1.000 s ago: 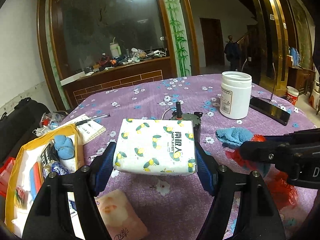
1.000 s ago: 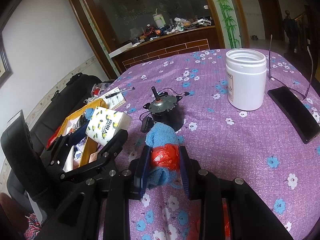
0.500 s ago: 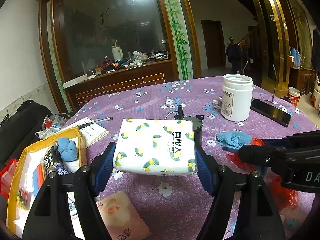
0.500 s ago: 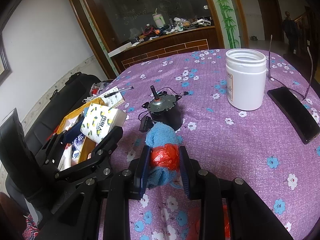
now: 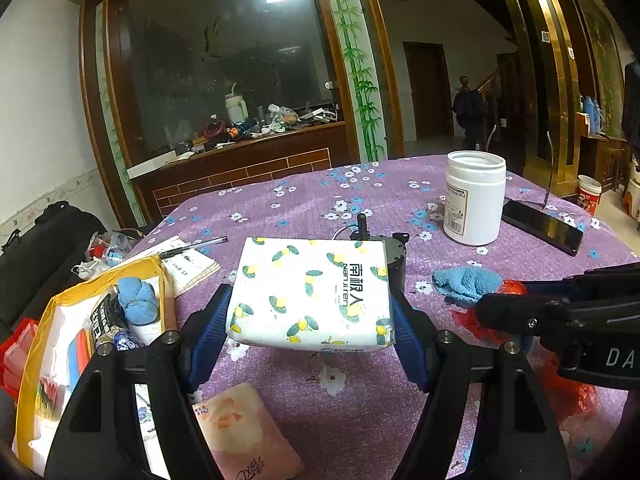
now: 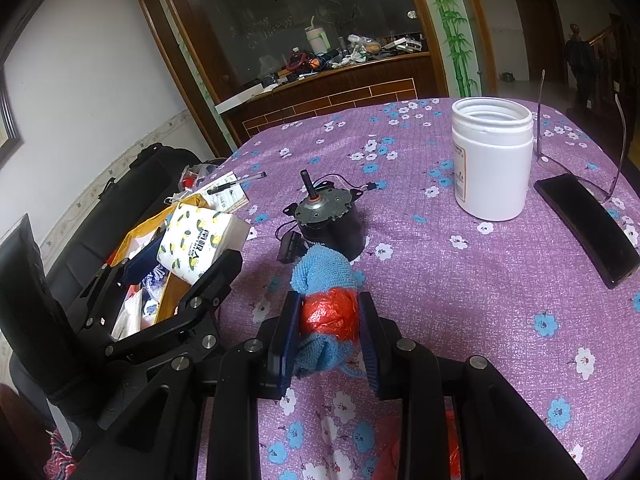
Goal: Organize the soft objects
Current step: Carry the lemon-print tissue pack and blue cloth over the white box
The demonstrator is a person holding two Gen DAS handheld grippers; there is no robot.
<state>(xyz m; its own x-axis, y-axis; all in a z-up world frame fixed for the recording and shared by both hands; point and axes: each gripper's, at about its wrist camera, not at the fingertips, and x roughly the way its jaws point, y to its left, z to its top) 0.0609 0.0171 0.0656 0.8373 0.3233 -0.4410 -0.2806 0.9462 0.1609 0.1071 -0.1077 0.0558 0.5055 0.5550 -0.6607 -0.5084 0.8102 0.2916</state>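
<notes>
Our left gripper (image 5: 310,334) clamps a soft tissue pack (image 5: 310,294), white with a lemon print, its blue pads pressed to the pack's two short sides, holding it above the purple flowered tablecloth (image 5: 360,400). The pack hides most of the small electric motor (image 5: 394,246) behind it; only the shaft and one edge of the casing show. Our right gripper (image 6: 328,326) is closed on a blue cloth (image 6: 320,272) bundled with crumpled red plastic (image 6: 330,314); the lower end of the cloth is tucked between the fingers, and we cannot tell whether it touches the table. From the left wrist that bundle is half covered by the right gripper's black frame. At the table's left edge stands a yellow-rimmed box (image 5: 30,360), cut off by the view's rim, with another blue cloth roll (image 5: 136,300) and items too cramped to make out. A pink tissue packet (image 5: 248,436) lies partly under the left fingers. Farther off stand a white jar (image 6: 492,160), a dark phone (image 6: 588,228) with eyeglasses (image 6: 576,140) on it, and a notepad with a pen (image 5: 192,246).
</notes>
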